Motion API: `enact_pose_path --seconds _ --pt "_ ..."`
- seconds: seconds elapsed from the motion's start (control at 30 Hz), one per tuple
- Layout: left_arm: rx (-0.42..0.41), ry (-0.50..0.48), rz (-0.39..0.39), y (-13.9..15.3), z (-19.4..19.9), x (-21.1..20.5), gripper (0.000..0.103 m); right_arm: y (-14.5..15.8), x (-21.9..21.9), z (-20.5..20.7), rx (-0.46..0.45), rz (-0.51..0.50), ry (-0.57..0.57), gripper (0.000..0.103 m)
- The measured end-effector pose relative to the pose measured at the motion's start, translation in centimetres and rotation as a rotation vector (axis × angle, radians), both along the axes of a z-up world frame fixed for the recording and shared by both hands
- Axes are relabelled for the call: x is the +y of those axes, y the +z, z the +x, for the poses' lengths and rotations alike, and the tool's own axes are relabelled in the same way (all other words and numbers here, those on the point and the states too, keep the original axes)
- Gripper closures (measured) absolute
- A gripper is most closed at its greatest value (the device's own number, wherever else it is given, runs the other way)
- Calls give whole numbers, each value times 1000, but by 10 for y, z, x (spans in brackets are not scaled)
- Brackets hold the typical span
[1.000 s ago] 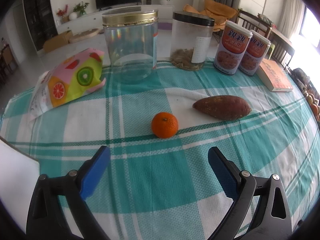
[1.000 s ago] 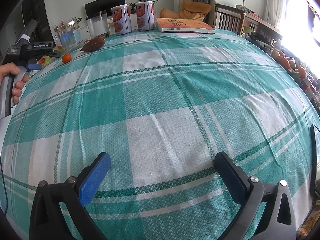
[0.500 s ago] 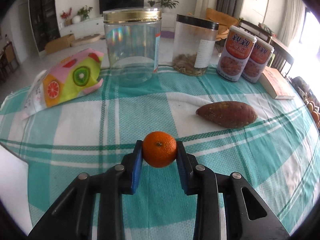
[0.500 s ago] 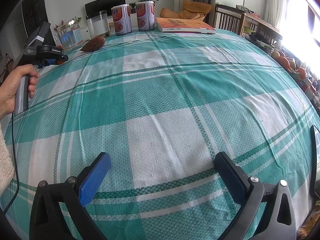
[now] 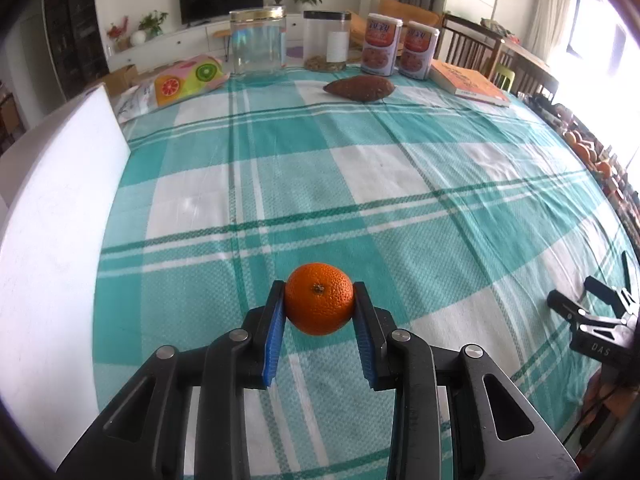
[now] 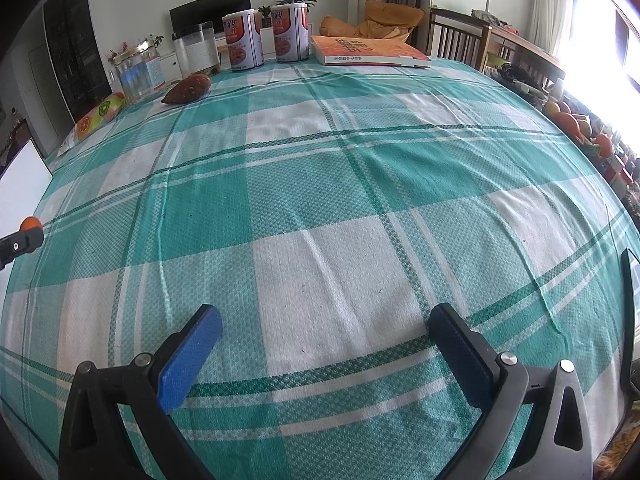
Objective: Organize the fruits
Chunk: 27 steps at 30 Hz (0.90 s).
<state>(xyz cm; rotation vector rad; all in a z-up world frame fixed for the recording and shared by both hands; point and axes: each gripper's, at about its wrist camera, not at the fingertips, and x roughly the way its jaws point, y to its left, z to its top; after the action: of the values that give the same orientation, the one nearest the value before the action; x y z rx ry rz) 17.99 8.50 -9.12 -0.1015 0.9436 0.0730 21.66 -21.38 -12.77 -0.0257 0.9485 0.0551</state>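
The orange (image 5: 319, 298) sits clamped between the left gripper's (image 5: 319, 307) blue pads, above the checked tablecloth (image 5: 400, 184). A sweet potato (image 5: 359, 89) lies far ahead. The right gripper (image 6: 326, 354) gapes wide, holding nothing.

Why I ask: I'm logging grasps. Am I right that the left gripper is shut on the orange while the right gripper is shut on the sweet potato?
Not quite. The left gripper is indeed shut on the orange, as the left wrist view shows. But the right gripper is open and holds nothing; the right wrist view shows the sweet potato lying far off on the tablecloth, near the jars.
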Motion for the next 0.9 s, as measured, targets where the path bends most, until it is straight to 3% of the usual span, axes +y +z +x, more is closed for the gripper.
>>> enact_pose_path --seconds 0.17,0.23,0.27,0.33,0.37,0.6,0.9 --pt "1 42 16 -22 -12 6 69 0 0 -1 0 0 0 0" --pt "-33 42 29 -23 -12 7 62 0 0 -1 0 1 0 0" --pt "-33 45 45 -24 -10 6 57 0 0 -1 -1 0 0 0" --pt "-36 54 62 -28 -7 7 25 0 0 -1 0 0 0 0" --pt "-27 61 68 -31 -6 8 22 0 0 -1 0 0 0 0" --pt "-17 40 63 -33 -4 8 9 0 0 -1 0 0 -1 0" --pt "-15 45 67 -34 -4 8 7 0 0 -1 1 2 6 0"
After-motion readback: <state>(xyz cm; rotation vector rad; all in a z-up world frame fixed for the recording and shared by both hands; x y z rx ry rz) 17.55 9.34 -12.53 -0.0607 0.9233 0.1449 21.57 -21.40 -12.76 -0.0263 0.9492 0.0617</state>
